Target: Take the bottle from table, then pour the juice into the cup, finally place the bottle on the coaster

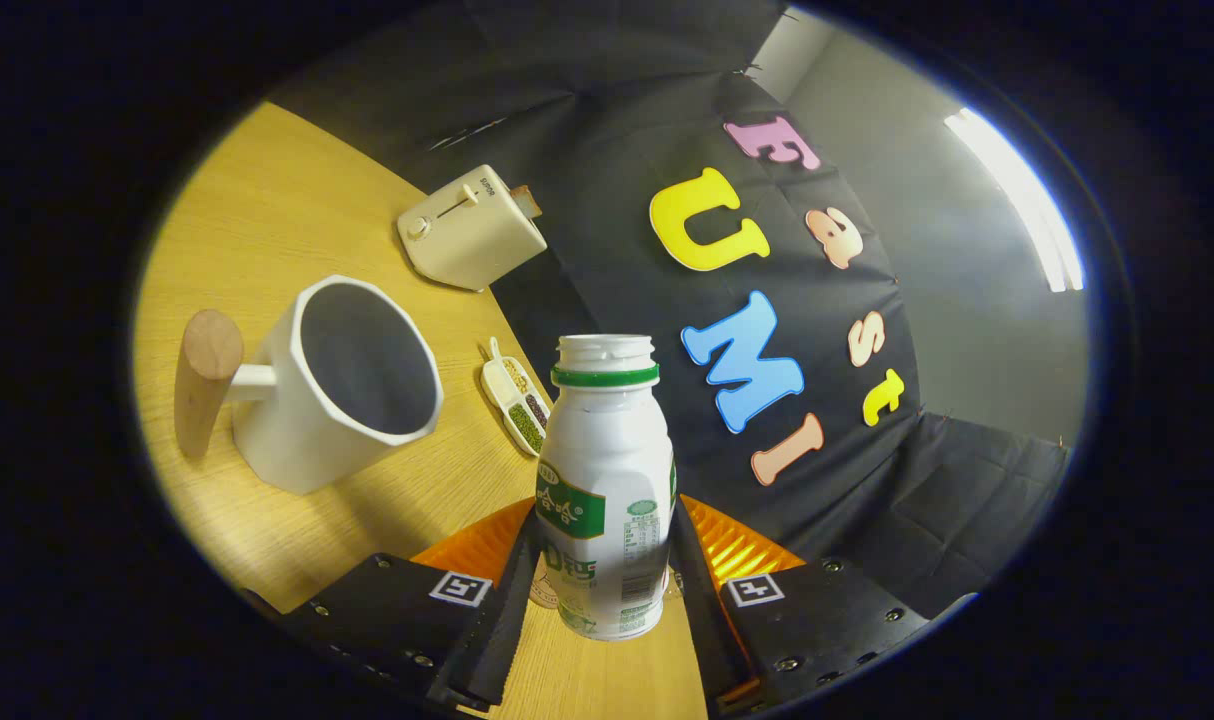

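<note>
Between fingers: bottle (607, 480) clamped by hand-held gripper (605, 560) | base partly hidden

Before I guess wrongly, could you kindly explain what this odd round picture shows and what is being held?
The camera rides on a hand-held two-finger gripper and looks forward along its fingers. Both fingers press on a white bottle with its cap off, so the gripper is shut on it. The view is tilted. On the wooden table beyond sit a white cup with a wooden handle, a divided dish of beans and, farther off, a toaster.
</note>
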